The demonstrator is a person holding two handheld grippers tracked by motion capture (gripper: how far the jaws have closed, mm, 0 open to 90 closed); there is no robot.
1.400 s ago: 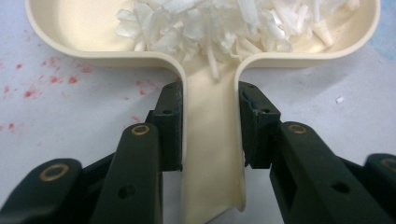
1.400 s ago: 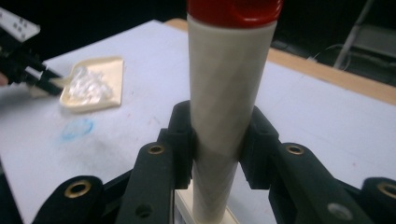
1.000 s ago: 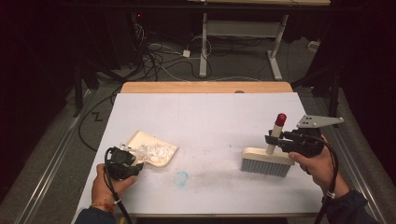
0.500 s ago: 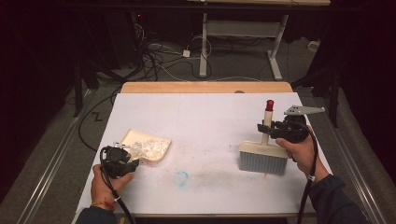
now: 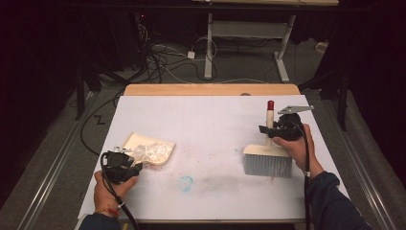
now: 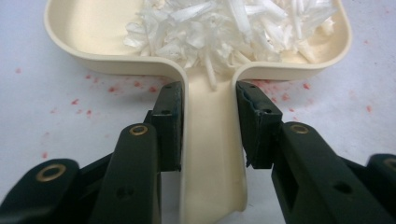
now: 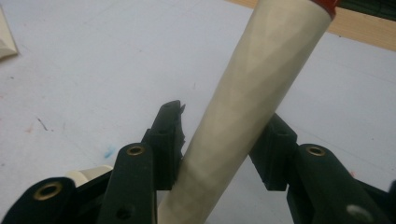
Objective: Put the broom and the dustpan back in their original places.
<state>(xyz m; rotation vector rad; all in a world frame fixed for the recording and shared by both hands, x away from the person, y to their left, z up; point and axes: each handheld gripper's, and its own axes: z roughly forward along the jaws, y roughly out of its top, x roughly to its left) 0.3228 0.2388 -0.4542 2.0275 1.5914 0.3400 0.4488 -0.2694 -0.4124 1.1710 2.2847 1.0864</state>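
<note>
I'm pinching the cream plastic dustpan (image 5: 148, 149) full of white shreds by its handle in my left claw (image 6: 208, 100), on the white table (image 5: 210, 124). My right claw (image 7: 224, 135) is clamping the cream-handled, grey-bristled brush (image 5: 268, 160), well off to the dustpan's right, handle pointing away.

Cream dustpan (image 6: 212, 154) with white shreds (image 6: 233, 28); cream, red-tipped brush (image 5: 268, 153), grey bristles; white table (image 5: 210, 124).

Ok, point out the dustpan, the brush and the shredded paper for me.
dustpan (image 6: 212, 154): left gripper view, on its handle between the jaws.
brush (image 5: 267, 166): high view, on the grey bristles.
shredded paper (image 6: 233, 23): left gripper view, on the white pile inside the pan.
</note>
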